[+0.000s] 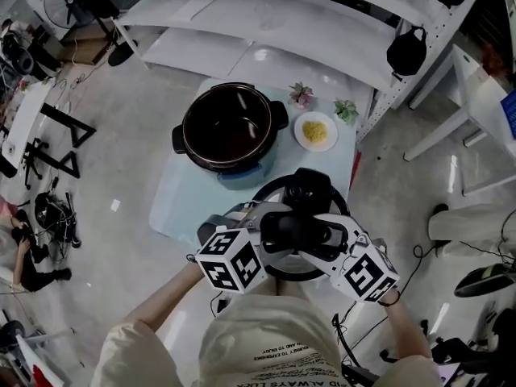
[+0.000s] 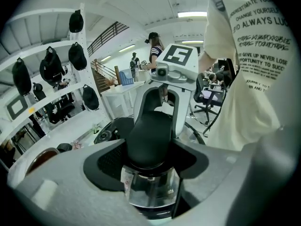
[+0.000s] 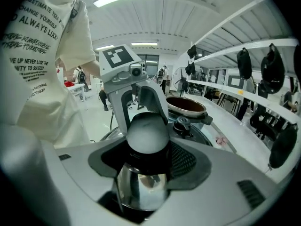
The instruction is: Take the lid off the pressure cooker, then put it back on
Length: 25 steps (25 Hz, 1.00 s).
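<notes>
The open pressure cooker pot (image 1: 230,127) stands on a pale table (image 1: 179,193), its dark inside showing; it also appears at the back of the right gripper view (image 3: 186,106). The lid (image 1: 300,190) hangs in the air in front of the pot, close to my chest, clear of the rim. Its black handle (image 1: 294,230) runs across the top. My left gripper (image 1: 270,228) is shut on one end of the handle (image 2: 150,135). My right gripper (image 1: 334,238) is shut on the other end (image 3: 147,133). The two grippers face each other across the lid.
On the table right of the pot are a white plate of yellow food (image 1: 315,131) and two small plants (image 1: 301,94) (image 1: 346,110). White shelves (image 1: 242,14) with black caps (image 1: 405,51) run behind the table. Cables and stands lie on the floor at the left.
</notes>
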Available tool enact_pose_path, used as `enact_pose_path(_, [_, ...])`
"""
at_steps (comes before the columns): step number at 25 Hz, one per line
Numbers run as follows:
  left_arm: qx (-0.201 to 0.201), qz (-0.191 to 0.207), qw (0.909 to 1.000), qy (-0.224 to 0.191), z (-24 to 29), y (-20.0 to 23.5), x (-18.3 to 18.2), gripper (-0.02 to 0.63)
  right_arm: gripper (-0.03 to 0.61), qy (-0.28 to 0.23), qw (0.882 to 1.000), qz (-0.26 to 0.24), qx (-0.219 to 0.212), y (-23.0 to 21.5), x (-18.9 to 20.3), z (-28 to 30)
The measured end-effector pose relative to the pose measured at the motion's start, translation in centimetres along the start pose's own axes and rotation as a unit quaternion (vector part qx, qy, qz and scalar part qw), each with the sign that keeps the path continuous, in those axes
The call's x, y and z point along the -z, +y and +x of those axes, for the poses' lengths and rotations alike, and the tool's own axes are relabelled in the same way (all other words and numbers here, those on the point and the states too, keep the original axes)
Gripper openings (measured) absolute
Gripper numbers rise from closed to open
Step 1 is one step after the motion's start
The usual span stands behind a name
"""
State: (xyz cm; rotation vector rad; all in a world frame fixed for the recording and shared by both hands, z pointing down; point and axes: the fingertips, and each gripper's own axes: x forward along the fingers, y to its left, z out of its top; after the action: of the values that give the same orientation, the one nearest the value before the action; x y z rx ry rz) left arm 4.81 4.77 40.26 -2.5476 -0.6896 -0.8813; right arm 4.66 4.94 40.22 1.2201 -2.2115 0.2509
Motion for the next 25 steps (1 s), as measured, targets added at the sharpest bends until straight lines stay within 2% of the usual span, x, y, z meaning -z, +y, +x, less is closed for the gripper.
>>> enact_pose_path(15, [-0.087,-0.022,0.9960,0.009,-5.4,0.9,-0.8,0.288,0.270,-0.028,0.996,-0.072,-0.046,0.7,-5.5,0.1])
enact_pose_path(25, [-0.106,-0.037,0.9936,0.013,-7.9,1.0,-0.2,0.288,0.270,-0.040,0.994,-0.078,-0.071,1.5,-7.5,1.1])
